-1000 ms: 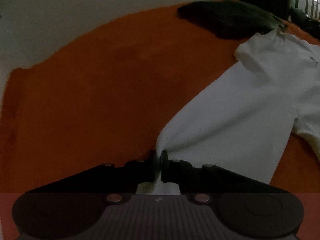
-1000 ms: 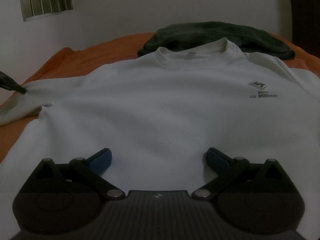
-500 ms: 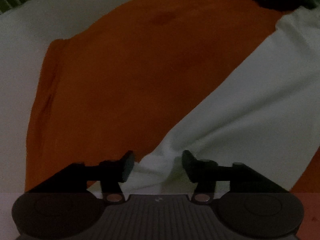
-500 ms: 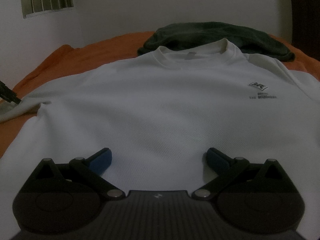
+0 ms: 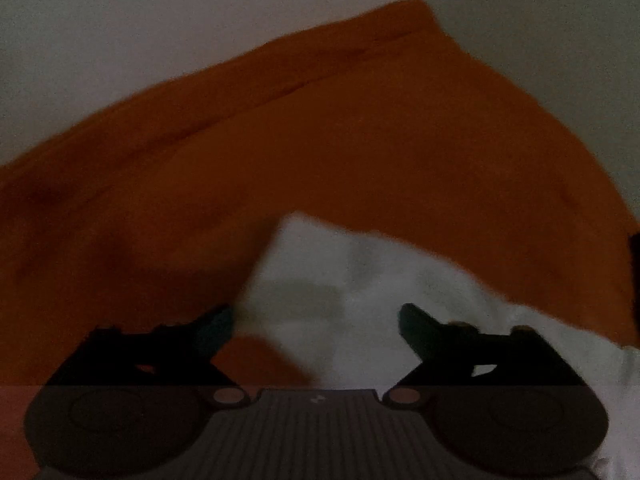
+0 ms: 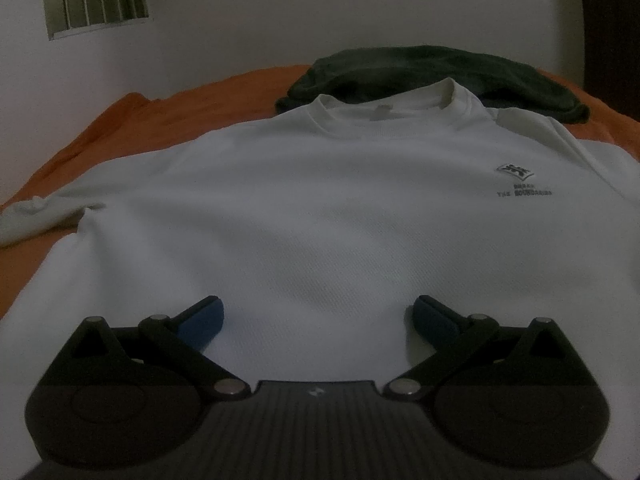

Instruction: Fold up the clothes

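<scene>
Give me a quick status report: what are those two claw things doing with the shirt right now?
Left gripper open over crumpled sleeve. Right gripper open above white shirt, lying flat on orange sheet. Dark garment beyond collar, not in the way.

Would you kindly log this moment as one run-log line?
left tongs: open, over sleeve | right tongs: open, over white shirt | shirt: flat, unfolded

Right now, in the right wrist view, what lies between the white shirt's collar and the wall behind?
A dark green garment lies bunched behind the white shirt's collar, on the orange sheet. The right wrist view shows this.
</scene>
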Demonstrator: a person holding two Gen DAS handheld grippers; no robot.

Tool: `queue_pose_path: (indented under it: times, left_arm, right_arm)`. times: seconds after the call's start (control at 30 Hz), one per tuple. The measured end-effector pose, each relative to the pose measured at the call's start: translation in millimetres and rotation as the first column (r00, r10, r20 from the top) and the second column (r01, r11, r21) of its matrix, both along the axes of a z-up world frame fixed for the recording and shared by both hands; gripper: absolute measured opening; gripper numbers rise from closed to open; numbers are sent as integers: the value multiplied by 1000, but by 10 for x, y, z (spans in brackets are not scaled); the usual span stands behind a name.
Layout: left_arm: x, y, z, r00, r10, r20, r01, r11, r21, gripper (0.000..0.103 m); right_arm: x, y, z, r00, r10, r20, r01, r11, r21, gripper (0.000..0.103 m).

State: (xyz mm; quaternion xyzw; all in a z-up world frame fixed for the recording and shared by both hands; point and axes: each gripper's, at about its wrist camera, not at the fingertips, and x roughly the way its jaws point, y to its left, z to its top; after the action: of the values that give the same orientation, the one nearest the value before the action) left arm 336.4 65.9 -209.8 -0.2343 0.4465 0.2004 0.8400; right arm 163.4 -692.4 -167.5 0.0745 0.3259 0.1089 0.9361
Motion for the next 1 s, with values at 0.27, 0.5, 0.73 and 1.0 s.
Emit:
queue_pose_path:
  times: [0.27,0.5,0.73,1.0]
  left_arm:
    - [21,-186,-181,994,-84,70,77,993,86,8]
    - [-427,-418,435,976,-1,217,-44,979,201,6]
    - [-425,-275,47,1000,13,-4,-11,974,228,6]
    - [-556,-219,-101,997,76,31,-82,952,295,49]
  right_arm:
    - [-2,37,-7,1000,-1,2,1,1000,-24,103]
    - [-7,35,-12,1000,-1,3,1,1000,-22,103]
    - [-2,33,-21,1000,1,4,-1,1000,-21,103]
    - [-46,6,51,1000,9,10,-8,1000,-11,103]
